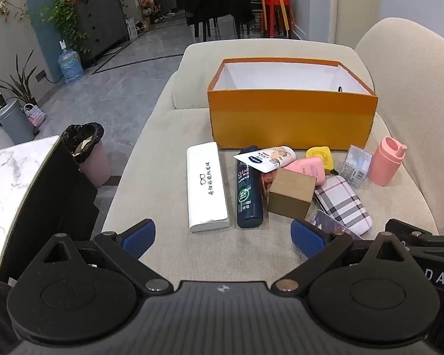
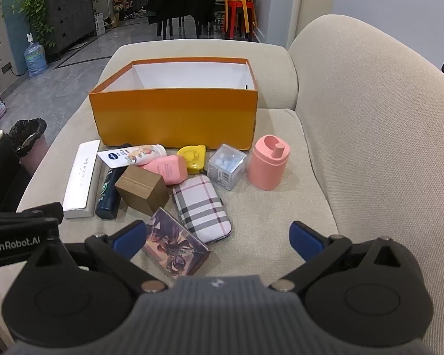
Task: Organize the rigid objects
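An open orange box (image 1: 293, 118) (image 2: 174, 118) with a white inside stands on the beige sofa seat. In front of it lie a long white case (image 1: 207, 186) (image 2: 81, 179), a dark shampoo bottle (image 1: 248, 189) (image 2: 109, 193), a white cream tube (image 1: 269, 156) (image 2: 133, 155), a brown cardboard box (image 1: 291, 193) (image 2: 142, 190), a plaid case (image 1: 343, 204) (image 2: 204, 207), a pink container (image 1: 384, 161) (image 2: 268, 162), a clear cube (image 2: 226, 167), a yellow item (image 2: 192, 155) and a printed card box (image 2: 174, 245). My left gripper (image 1: 223, 238) and right gripper (image 2: 219, 238) both hover open, holding nothing, just short of the pile.
The sofa backrest (image 2: 370, 118) rises on the right. Left of the seat stand a pink bin with a black liner (image 1: 88, 151) and a marble-topped table (image 1: 14, 183). Tiled floor, a water jug (image 1: 70, 65), plants and stools lie beyond.
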The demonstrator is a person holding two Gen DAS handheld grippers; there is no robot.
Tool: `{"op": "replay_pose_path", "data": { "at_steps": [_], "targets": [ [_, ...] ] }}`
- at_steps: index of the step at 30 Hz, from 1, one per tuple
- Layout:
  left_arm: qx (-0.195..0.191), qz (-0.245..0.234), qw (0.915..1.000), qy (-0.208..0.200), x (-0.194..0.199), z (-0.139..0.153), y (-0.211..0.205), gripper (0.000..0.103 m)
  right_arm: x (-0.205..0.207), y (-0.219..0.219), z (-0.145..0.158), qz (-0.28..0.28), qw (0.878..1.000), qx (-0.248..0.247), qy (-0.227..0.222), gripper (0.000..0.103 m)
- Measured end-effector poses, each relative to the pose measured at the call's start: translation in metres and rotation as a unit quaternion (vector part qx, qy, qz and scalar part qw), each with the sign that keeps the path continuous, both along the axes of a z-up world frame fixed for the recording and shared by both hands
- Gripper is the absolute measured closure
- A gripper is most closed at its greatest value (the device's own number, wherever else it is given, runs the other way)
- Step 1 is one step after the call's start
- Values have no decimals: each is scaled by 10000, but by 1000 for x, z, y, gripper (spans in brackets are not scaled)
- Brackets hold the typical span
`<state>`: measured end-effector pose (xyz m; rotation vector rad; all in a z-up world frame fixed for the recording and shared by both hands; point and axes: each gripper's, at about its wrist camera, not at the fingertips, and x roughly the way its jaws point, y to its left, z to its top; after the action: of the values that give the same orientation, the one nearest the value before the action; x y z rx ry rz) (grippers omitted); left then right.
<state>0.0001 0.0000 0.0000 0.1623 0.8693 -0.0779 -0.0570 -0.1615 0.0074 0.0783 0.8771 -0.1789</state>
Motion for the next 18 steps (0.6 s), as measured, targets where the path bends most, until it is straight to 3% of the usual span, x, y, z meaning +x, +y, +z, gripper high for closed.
{"op": "replay_pose_path", "data": {
  "at_steps": [18],
  "targets": [
    [17, -2, 10000, -18, 0, 0, 0, 0, 0, -1, 0, -5, 10000, 35, -10, 2]
  ]
}}
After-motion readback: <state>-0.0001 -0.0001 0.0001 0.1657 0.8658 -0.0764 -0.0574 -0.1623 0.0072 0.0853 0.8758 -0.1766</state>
